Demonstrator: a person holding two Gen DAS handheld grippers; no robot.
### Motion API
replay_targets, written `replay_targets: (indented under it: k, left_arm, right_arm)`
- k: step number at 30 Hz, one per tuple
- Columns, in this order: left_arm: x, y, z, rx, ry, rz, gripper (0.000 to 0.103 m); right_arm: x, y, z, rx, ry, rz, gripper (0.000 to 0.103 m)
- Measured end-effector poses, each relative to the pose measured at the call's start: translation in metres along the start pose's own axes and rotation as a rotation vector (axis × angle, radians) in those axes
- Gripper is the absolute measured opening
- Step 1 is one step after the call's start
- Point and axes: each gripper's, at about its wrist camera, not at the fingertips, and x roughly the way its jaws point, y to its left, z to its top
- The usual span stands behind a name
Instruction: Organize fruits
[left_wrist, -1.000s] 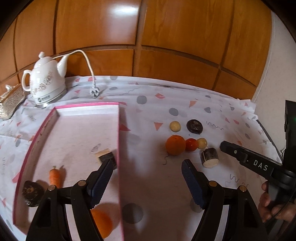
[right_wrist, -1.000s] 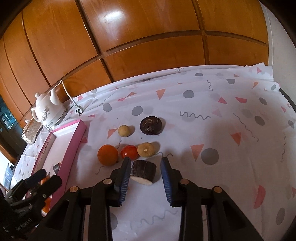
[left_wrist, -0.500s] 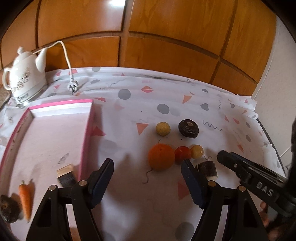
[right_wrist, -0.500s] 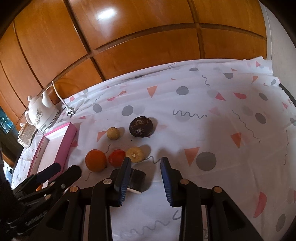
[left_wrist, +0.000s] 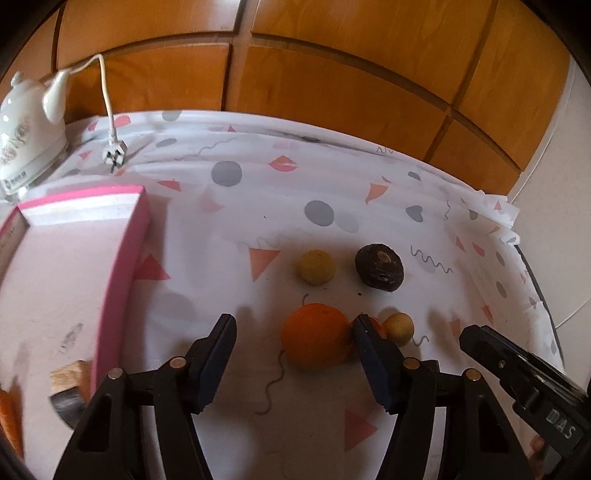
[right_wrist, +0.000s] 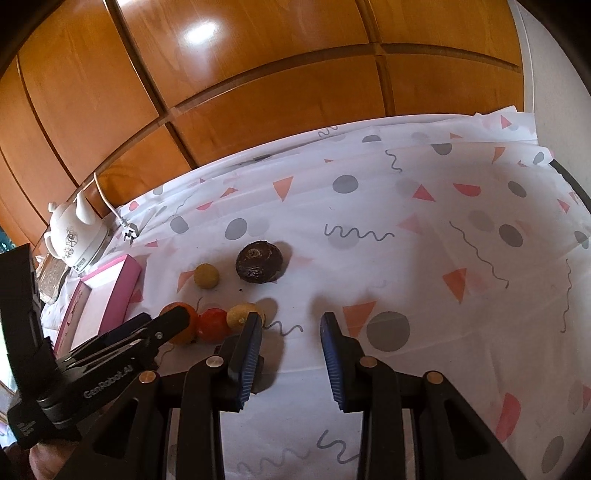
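While the orange (left_wrist: 316, 336) sits on the desk (left_wrist: 229, 258) between the spread fingers of the left claw (left_wrist: 291, 332), touching a red fruit (right_wrist: 211, 324), the grasp seems underway. Next it likely needs closing, then carrying to the pink tray (left_wrist: 122, 258). The right claw (right_wrist: 290, 334) hangs apart, empty.

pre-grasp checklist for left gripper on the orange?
1. Left gripper open: ok.
2. Orange between the fingers: ok, nearer the right finger.
3. Neighbours apart: not ok, red fruit touches the orange.
4. Right gripper out of the way: cannot tell; open, nearby.
5. Pink tray has bare floor: ok.
6. Dark cut piece by the right gripper: cannot tell, mostly hidden.
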Motion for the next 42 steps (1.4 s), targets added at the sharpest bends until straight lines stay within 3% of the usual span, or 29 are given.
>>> replay_targets:
  k: [4,7,9,15,21,27,42]
  left_arm:
    - [0.006,-0.002,-0.003,0.010,0.000,-0.015,0.067]
    - [0.001,-0.006,-0.006,0.031,-0.005,-0.059,0.040]
    - [-0.006,-0.012,-0.010,0.059,-0.014,-0.031,0.040]
    - [-0.027,-0.004,-0.035,0.023,-0.022,-0.065,0.040]
    - [-0.038,-0.005,-0.061,0.074,-0.059,-0.062,0.041]
    - [-0.036,-0.004,-0.064,0.064,-0.057,-0.069,0.041]
    - [-0.034,-0.002,-0.065,0.041,-0.067,-0.079,0.041]
  right_arm:
    - [0.003,-0.002,-0.001,0.001,0.007,0.001,0.033]
    - [0.004,-0.003,-0.001,0.005,0.011,-0.001,0.033]
    - [0.005,-0.004,-0.002,0.008,0.014,0.004,0.033]
    - [0.006,0.001,0.000,-0.016,0.024,0.021,0.033]
    - [0.006,0.017,0.007,-0.065,0.035,0.073,0.033]
    - [0.023,0.056,0.018,-0.214,0.077,0.134,0.033]
    - [0.082,0.100,0.033,-0.406,0.112,0.092,0.033]
